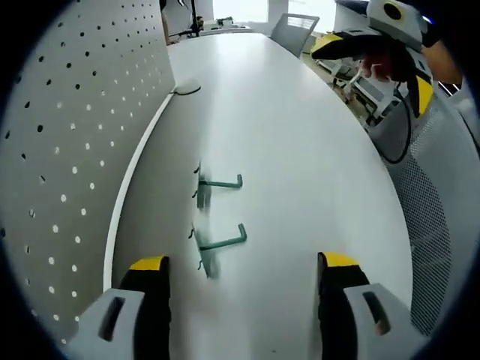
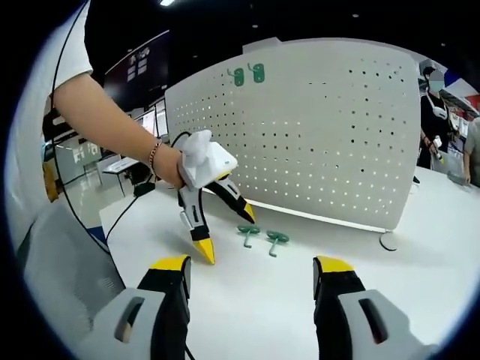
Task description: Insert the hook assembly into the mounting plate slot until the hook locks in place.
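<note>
Both grippers stand with jaws apart and empty, the left gripper point(image 1: 240, 281) facing two green hooks point(image 1: 222, 241) lying on the white table point(image 1: 300, 150) at eleven o'clock of it, near the pegboard point(image 2: 315, 135); they look light, stiff and slippery, best pinched across the shank.

No legible text, dark wall sign point(image 2: 136, 66) too blurred to read
</note>
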{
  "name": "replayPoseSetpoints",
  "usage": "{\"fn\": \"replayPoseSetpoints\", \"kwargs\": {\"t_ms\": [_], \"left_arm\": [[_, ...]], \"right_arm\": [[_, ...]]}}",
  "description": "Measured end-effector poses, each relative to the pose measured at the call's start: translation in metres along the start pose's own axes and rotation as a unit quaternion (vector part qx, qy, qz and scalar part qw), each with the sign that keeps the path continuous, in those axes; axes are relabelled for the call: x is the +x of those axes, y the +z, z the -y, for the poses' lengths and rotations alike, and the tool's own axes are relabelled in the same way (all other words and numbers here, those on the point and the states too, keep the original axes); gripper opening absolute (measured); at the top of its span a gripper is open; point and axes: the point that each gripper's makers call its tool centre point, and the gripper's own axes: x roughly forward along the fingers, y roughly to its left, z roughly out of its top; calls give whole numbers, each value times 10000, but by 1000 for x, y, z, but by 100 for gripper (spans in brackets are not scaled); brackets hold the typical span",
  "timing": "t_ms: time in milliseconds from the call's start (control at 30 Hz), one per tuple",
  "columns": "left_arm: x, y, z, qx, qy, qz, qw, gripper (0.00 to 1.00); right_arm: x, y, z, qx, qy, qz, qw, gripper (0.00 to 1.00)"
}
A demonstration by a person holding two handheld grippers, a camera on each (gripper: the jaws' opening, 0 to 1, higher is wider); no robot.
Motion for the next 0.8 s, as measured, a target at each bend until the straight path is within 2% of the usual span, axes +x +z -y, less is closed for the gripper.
{"fn": "replayPoseSetpoints", "kwargs": {"t_ms": [167,667,800], "left_arm": [[-3,1,-7,-139,86,18,9999,70],[-4,3,-22,-607,416,-25,9973,51],[-5,2,-27,-702,493,-35,9963,42]], "right_arm": [[1,-2,-2,-64,23,-54,10000,65],[1,-3,0,-91,-23,-101,9999,66],[2,-5,-1,-75,-5,-135,9999,66]]}}
